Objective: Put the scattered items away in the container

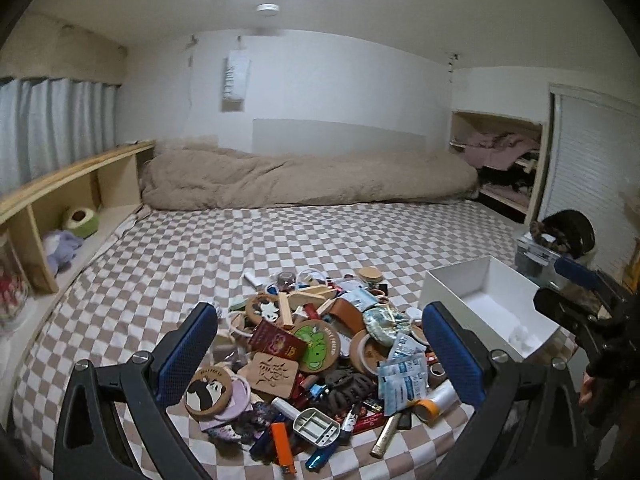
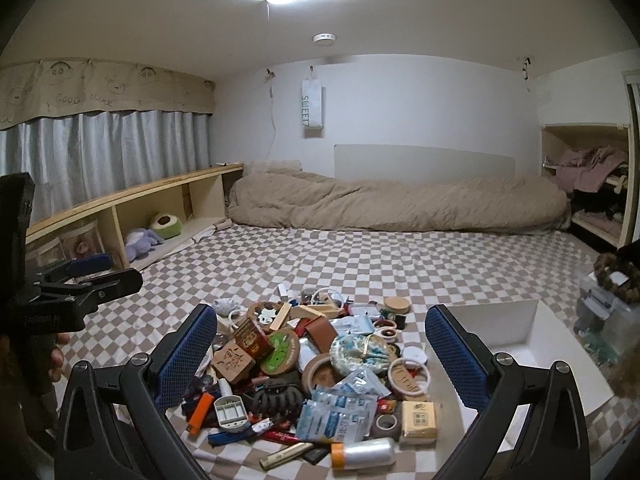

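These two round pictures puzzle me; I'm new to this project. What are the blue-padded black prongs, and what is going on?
No robot here: a person holds a two-finger tool in each hand, with a fisheye camera on each. One picture looks along the left tool, the other along the right tool. Both are open and hold nothing. Below lies a pile of small household items on a brown-and-white checked bedsheet. Beside it, on the right, stands a white rectangular box, nearly empty, into which the items should go.

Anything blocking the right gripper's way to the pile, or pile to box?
Nothing visible. The right gripper hangs open over the pile; the white box sits open-topped directly right of it.
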### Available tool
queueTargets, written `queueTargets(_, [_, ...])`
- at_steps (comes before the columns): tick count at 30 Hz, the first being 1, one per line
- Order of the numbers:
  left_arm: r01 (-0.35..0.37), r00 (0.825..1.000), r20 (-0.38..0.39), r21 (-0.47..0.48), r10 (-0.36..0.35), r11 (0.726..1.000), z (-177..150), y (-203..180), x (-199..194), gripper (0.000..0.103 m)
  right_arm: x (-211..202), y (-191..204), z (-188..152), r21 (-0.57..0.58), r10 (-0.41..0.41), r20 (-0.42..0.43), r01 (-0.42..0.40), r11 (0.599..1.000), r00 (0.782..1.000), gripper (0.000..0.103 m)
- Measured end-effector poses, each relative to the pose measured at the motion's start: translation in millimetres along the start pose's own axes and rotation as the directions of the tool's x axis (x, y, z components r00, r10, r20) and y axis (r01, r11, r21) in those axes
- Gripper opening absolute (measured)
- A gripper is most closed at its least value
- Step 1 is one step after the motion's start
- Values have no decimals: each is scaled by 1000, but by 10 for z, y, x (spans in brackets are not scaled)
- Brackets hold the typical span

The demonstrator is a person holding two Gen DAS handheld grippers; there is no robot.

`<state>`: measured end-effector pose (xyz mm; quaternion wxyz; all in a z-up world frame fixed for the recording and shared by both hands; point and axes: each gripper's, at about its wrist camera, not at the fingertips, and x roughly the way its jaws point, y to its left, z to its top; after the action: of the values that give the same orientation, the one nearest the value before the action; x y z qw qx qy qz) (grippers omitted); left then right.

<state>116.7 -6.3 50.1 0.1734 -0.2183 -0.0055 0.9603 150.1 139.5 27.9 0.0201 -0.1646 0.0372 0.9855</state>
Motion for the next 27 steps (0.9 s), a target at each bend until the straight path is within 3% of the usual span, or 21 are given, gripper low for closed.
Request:
queueTargets(5, [-8, 1000, -5, -36, 8, 999, -153, 123, 126, 103, 119, -70, -63, 38, 13, -24, -12, 999, 1000, 103])
queueTargets(14, [7, 1000, 9, -42, -6, 999, -281, 201, 314, 103, 444, -204, -120, 16, -41, -181, 44, 999, 983, 103])
queueTargets(21, [50, 996, -68, -3, -50, 999, -479, 178, 668, 103, 590, -152, -420, -78, -47, -264, 27, 997, 963, 103])
queueTargets(27, [45, 991, -124, 17, -42, 999, -728, 201, 1014, 103, 717, -220, -718, -44, -10, -296, -3, 999, 955, 103])
